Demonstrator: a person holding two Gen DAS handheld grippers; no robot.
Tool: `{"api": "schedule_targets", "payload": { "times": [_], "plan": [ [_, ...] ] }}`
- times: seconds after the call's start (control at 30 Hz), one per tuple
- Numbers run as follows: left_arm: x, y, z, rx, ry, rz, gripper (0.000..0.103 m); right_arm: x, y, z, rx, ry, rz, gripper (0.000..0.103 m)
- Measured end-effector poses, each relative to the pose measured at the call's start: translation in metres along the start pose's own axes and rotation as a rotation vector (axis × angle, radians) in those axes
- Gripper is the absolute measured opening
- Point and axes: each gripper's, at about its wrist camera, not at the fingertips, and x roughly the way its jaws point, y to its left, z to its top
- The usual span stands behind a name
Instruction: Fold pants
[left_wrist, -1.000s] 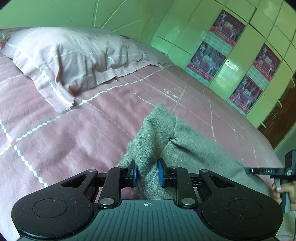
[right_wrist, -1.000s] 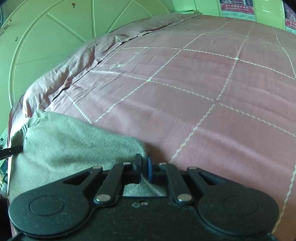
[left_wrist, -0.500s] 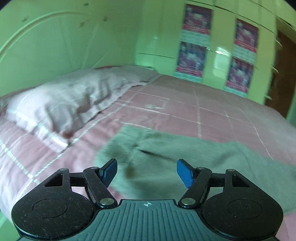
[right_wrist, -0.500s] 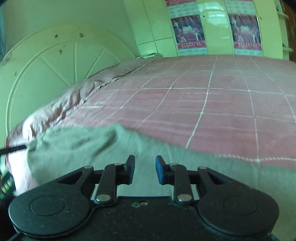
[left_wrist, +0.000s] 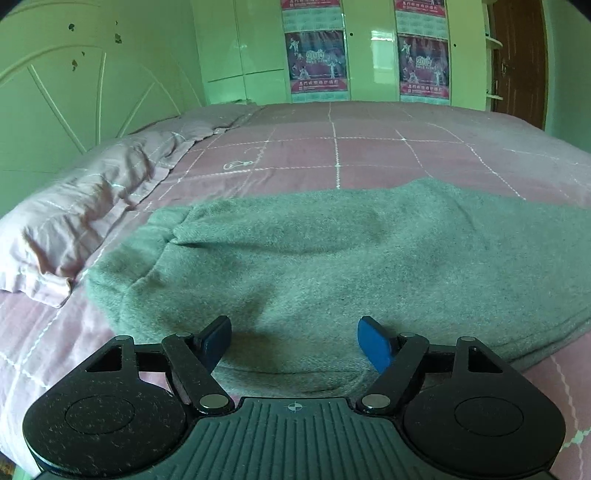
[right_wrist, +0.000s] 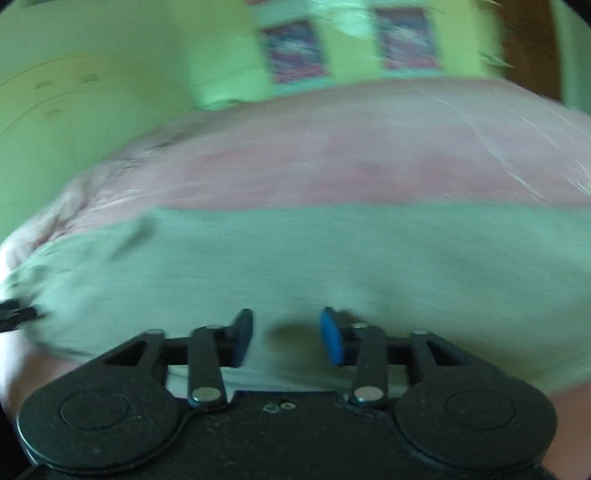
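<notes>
Grey fleece pants (left_wrist: 332, 258) lie flat across the pink checked bedspread (left_wrist: 369, 147), folded into a wide band with a thick edge at the right. My left gripper (left_wrist: 293, 332) hovers just above their near edge; its jaws are opening and the blue pads (left_wrist: 373, 343) touch no cloth. The right wrist view is blurred by motion. There the same pants (right_wrist: 295, 258) stretch from side to side, and my right gripper (right_wrist: 286, 325) is over their near edge with its jaws apart and nothing between them.
A pink pillow (left_wrist: 92, 206) lies left of the pants, against the pale green headboard (left_wrist: 74, 92). Beyond the bed stand green wardrobe doors with posters (left_wrist: 317, 62) and a brown door (left_wrist: 521, 55) at the far right.
Both grippers were shut on the grey cloth a second ago; both have let go, opened and drawn back. The pants have dropped flat, and both views have rolled to level.
</notes>
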Motion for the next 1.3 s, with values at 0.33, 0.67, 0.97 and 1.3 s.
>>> {"api": "schedule_targets", "payload": {
  "times": [0.33, 0.67, 0.97, 1.3],
  "plan": [
    [0.002, -0.034, 0.012, 0.073, -0.082, -0.093, 0.079, -0.084, -0.111, 0.027, 0.303, -0.327, -0.222, 0.033],
    [0.018, -0.014, -0.004, 0.065, 0.005, -0.110, 0.096, -0.027, -0.008, -0.030, -0.060, -0.080, 0.026, 0.034],
    [0.004, -0.029, 0.021, 0.064, -0.069, -0.076, 0.096, -0.022, -0.035, 0.043, 0.043, -0.234, -0.198, 0.034],
    [0.038, -0.008, 0.023, -0.076, 0.034, 0.080, 0.096, 0.024, 0.010, 0.023, -0.158, -0.060, -0.025, 0.033]
  ]
}}
